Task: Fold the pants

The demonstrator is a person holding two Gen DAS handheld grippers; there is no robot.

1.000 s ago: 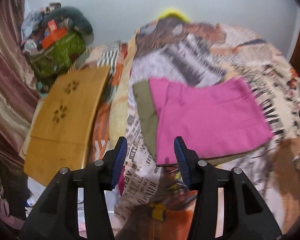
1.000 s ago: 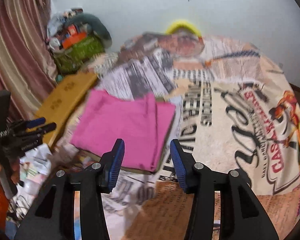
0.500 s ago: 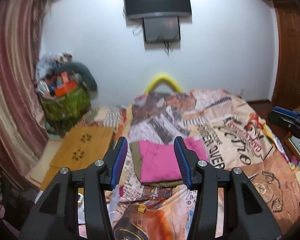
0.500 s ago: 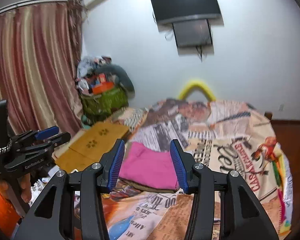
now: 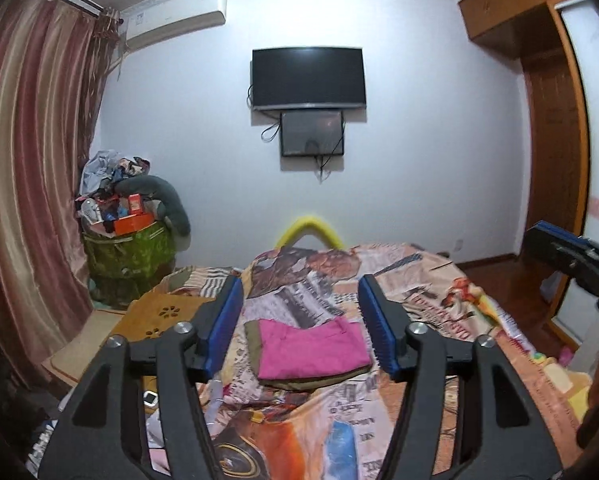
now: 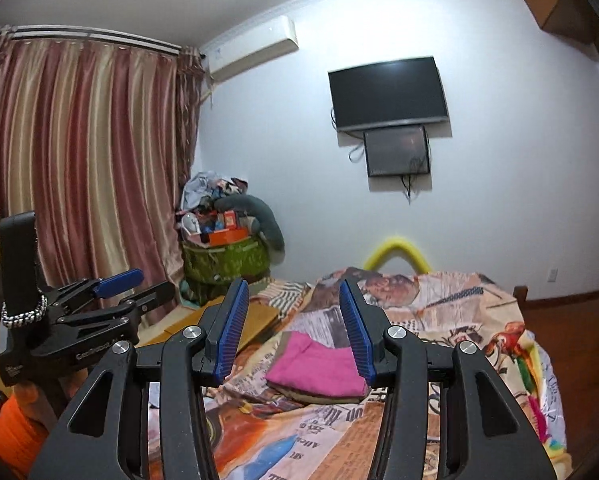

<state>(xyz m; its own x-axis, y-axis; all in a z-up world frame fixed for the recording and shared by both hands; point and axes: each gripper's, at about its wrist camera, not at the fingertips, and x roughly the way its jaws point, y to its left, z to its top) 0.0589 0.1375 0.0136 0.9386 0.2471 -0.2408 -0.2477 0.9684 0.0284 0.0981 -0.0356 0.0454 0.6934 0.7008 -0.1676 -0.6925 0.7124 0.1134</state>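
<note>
Lying folded on bedspread (image 5: 439, 304): pink pants (image 5: 311, 348), atop olive garment (image 5: 253, 340). Left gripper (image 5: 301, 324) and right gripper (image 6: 293, 326) gaped empty, well clear. Fold looked finished.

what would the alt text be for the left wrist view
The open left gripper hangs above a bed with a busy printed cover, framing folded pink pants stacked on an olive garment. Behind are a wall TV, striped curtains and a cluttered green bag.

bed (image 5: 439, 300) with printed cover; folded pink pants (image 5: 311, 348) lie atop olive garment (image 5: 253, 340)
</note>
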